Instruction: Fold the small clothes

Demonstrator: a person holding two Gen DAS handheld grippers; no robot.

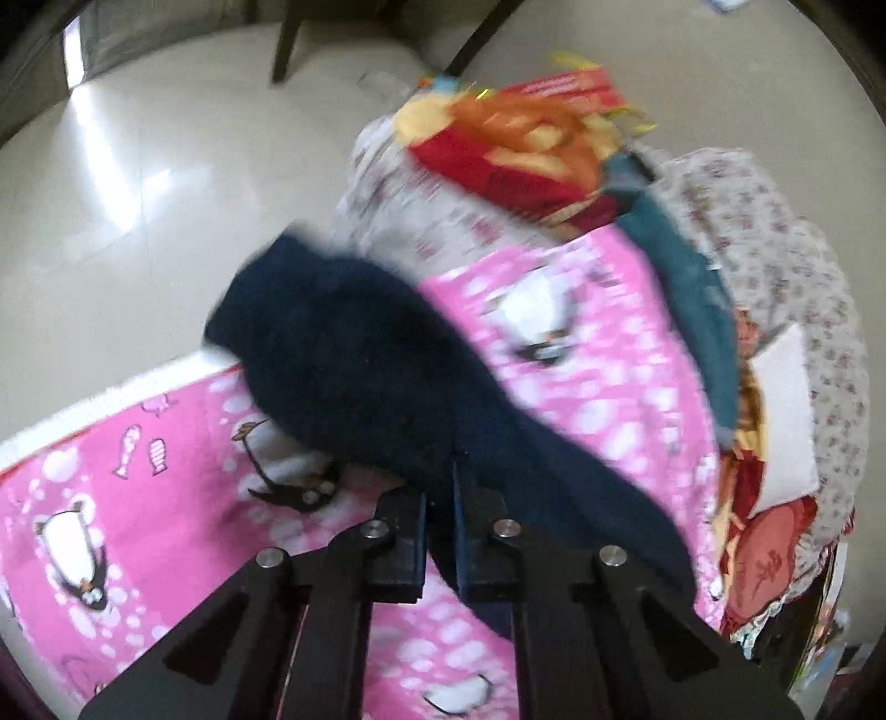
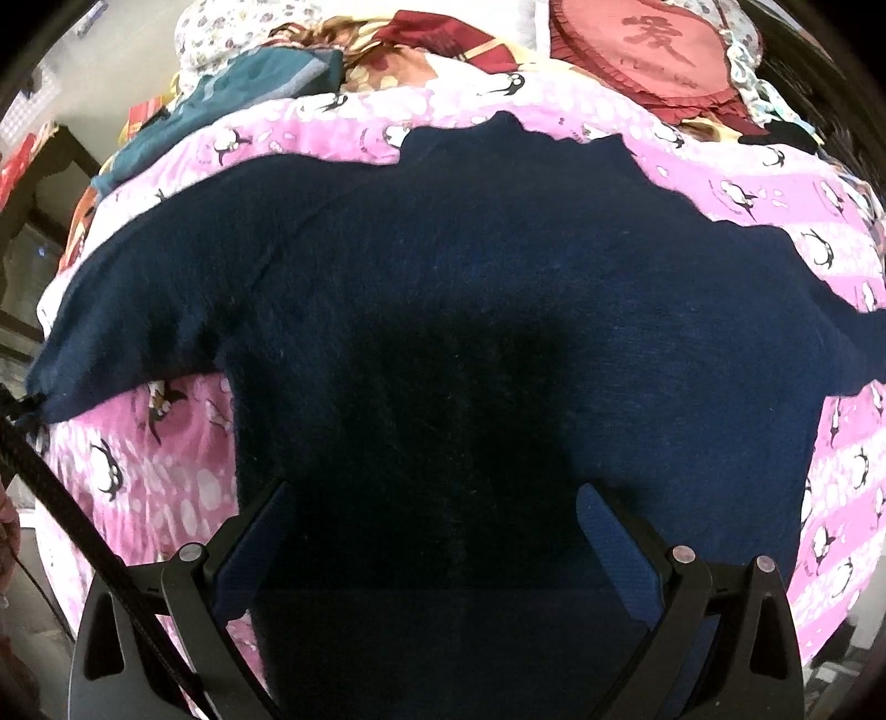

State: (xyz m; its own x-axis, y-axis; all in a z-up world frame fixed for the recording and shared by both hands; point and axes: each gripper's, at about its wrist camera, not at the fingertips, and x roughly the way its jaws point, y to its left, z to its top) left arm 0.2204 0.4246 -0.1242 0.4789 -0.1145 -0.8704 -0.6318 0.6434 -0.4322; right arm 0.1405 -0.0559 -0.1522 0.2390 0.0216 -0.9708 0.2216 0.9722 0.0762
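Here, I see a dark navy sweater (image 2: 470, 288) spread flat on a pink blanket (image 2: 847, 471) printed with penguins, which covers what looks like a bed. The sweater lies chest up, neck away from me, one sleeve reaching out to each side, so its long span runs left to right across my view.

My left claw (image 1: 440, 498) is clenched on the end of the left sleeve (image 1: 343, 354), which is lifted off the blanket and blurred. The rest of the sweater lies to the right of that claw, so I judge the sleeve has to travel rightward, across the chest.

My right claw (image 2: 437, 531) is released, its jaws wide apart, hovering over the lower middle of the sweater. From this view I cannot tell whether it touches the cloth. It is the nearer claw to the hem and body.

Beyond the neck sit a teal garment (image 2: 260, 77), a red round cushion (image 2: 659, 50) with a Chinese character, and floral bedding (image 1: 786, 266). They are apart from the sweater and nothing stands in the sleeve's path. To the left, the bed edge drops to a pale tiled floor (image 1: 111, 221).
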